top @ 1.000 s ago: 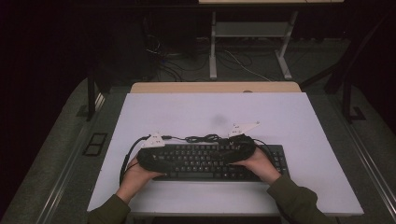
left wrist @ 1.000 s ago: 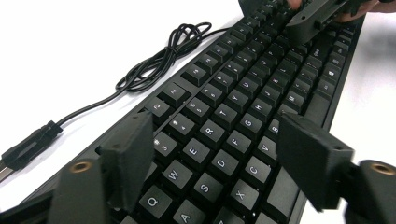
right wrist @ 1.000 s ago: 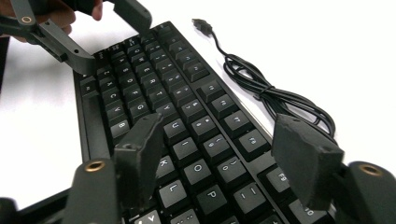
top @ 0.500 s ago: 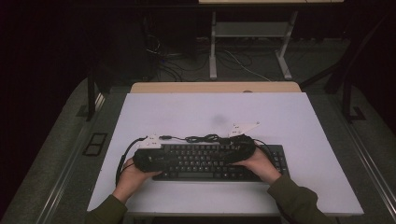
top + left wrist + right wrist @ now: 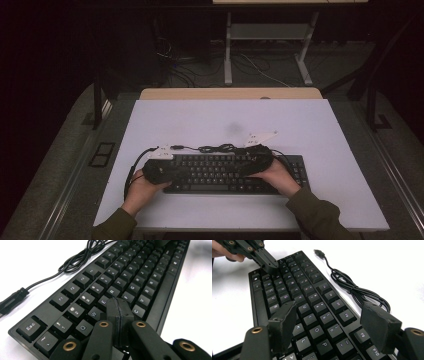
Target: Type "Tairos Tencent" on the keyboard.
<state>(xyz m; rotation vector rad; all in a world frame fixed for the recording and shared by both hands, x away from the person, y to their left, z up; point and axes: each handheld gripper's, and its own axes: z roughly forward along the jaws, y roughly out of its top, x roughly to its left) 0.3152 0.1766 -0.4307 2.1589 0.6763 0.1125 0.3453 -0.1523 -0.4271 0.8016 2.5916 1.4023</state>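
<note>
Person's two hands enter at the near table edge, one gripper each. Left gripper (image 5: 119,315): jaws pressed flat together, nothing between them; they have just been closing. Tip sits over the letter keys at the left end of the keyboard (image 5: 225,172), near D; contact with the keys cannot be confirmed. Right gripper (image 5: 332,327): jaws spread wide, hovering above the right half of the keyboard, pads clear of the keys, holding nothing. Black keyboard lies flat on the white table (image 5: 300,125), near its front edge, long side parallel to that edge. Just beyond its far side, its black cable (image 5: 354,290) lies bundled in loops, plug end loose on the table surface.
</note>
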